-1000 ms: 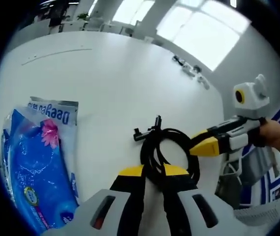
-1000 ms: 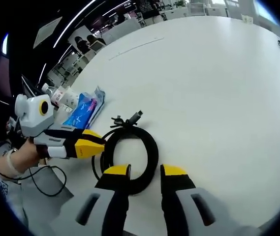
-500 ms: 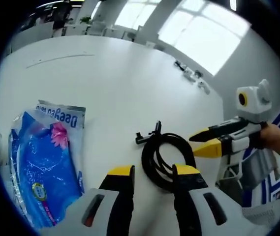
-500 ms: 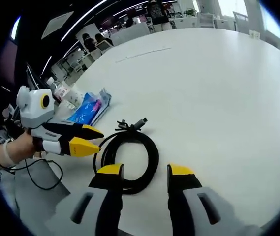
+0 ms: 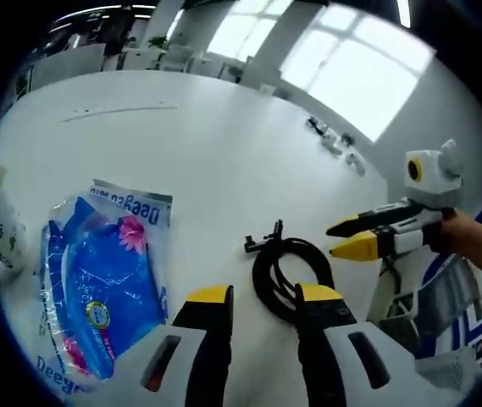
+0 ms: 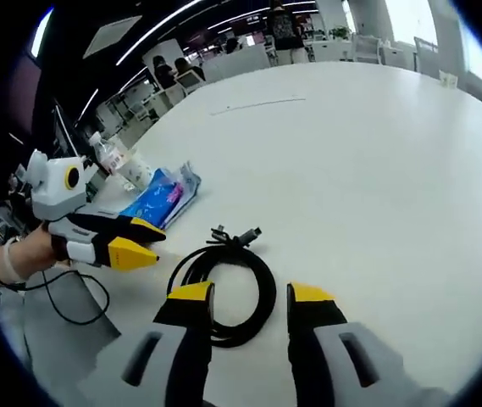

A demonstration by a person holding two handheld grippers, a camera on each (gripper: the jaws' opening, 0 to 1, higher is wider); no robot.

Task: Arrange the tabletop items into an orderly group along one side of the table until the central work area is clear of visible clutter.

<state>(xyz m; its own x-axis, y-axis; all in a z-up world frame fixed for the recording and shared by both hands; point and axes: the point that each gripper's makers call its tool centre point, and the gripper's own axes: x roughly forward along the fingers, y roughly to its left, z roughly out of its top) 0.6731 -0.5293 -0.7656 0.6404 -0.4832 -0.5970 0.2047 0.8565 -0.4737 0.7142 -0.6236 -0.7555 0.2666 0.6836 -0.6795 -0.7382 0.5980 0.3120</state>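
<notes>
Your right gripper [image 6: 247, 293] hangs open over the coiled black cable [image 6: 224, 287] on the white table [image 6: 368, 161]; your left gripper [image 6: 130, 242] sits beside the blue packet [image 6: 160, 193].

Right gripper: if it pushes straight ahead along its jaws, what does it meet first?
Most likely the coiled black cable: the right gripper is open, and the near side of the coil lies between its jaw tips on the white table. Height above the table is unclear, so it might pass over.
</notes>
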